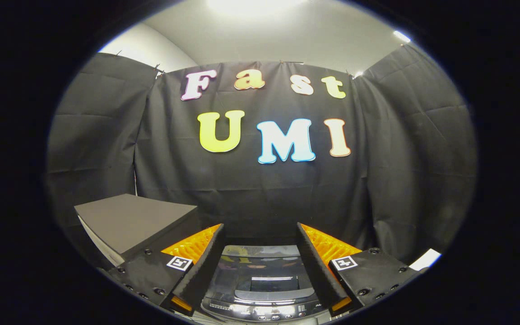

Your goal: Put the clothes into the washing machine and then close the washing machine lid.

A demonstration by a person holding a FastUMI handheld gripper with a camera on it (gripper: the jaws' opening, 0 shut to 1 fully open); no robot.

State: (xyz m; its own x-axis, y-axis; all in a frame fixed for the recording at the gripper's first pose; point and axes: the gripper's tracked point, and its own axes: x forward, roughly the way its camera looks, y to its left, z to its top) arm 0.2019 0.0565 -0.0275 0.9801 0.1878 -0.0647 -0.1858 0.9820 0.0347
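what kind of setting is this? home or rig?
Looks like a staged recording booth, not a home: black cloth walls hang all round, a washing machine with its glossy lid down sits below, and a grey box stands beside it. The tool is open above the machine, holding nothing.

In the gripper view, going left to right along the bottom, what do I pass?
Dark box → left finger → washing machine, lid down, seen between the open tool's fingers → right finger.
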